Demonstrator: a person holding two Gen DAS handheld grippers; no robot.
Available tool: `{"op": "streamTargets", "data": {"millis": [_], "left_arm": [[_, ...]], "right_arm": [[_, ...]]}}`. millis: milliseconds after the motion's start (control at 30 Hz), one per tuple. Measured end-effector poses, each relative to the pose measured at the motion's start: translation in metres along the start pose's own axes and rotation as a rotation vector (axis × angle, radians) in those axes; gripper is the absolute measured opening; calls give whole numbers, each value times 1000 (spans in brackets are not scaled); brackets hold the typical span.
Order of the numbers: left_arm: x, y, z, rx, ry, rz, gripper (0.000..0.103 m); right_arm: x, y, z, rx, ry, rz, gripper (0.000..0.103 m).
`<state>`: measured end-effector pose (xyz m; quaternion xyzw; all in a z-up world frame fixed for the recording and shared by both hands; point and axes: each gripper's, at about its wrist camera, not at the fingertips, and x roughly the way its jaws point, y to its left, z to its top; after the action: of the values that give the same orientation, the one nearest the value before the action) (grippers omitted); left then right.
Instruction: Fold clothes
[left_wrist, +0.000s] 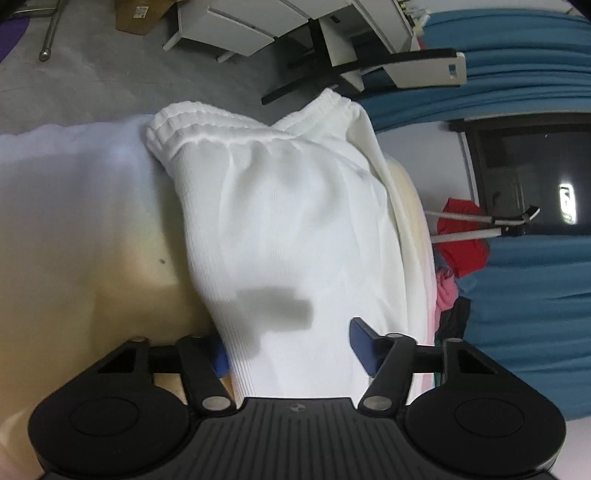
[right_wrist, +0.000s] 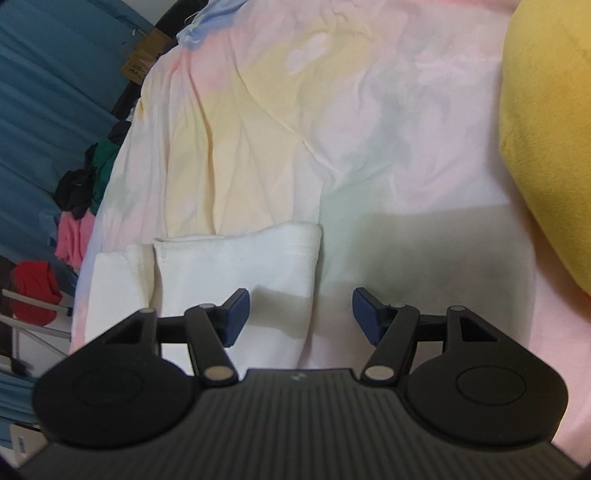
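One pair of white sweatpants (left_wrist: 280, 221) between spread left gripper (left_wrist: 291, 343) fingers; right gripper (right_wrist: 301, 314) likewise released, two cuffs (right_wrist: 236, 258) ahead.

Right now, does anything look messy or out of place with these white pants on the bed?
Mostly tidy. The white pants lie flat on the pastel sheet, but in the right wrist view one leg end sticks out beside the other, so the hems aren't aligned.

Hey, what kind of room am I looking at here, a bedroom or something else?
Probably a bedroom or a mock-up of one: white sweatpants lie on a pastel tie-dye bedsheet beside a yellow pillow, with blue curtains behind and a heap of clothes alongside.
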<state>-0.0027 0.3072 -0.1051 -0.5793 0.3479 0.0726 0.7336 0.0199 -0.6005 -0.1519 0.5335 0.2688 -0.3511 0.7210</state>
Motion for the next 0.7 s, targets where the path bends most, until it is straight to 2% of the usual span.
{"op": "streamTargets", "data": {"millis": [33, 67, 133, 167, 233, 267, 367, 400, 467, 700], "left_arm": [[0, -1, 0, -2, -9, 1, 47], [1, -2, -1, -4, -17, 2, 42], [1, -2, 0, -14, -36, -9, 20], [1, -3, 0, -18, -46, -14, 17], [0, -1, 3, -31, -62, -10, 16], [0, 0, 4, -38, -70, -7, 16], [0, 9, 9, -80, -81, 11, 18], [-1, 12, 10, -89, -81, 15, 18], [-2, 17, 11, -111, -76, 2, 19], [4, 17, 11, -94, -66, 5, 24]], "right_arm": [[4, -1, 2, -3, 17, 13, 64], [6, 0, 2, -7, 25, 27, 64], [6, 2, 3, -13, 33, 82, 64], [6, 4, 2, -10, 44, 125, 64], [8, 9, -1, -10, 69, 180, 64], [8, 12, -3, -24, 73, 174, 64], [10, 15, -9, -43, 98, 87, 63], [9, 10, -10, -13, 108, 78, 62], [8, 1, -12, 61, 140, 105, 62], [18, -5, -19, 125, 198, 154, 64]]}}
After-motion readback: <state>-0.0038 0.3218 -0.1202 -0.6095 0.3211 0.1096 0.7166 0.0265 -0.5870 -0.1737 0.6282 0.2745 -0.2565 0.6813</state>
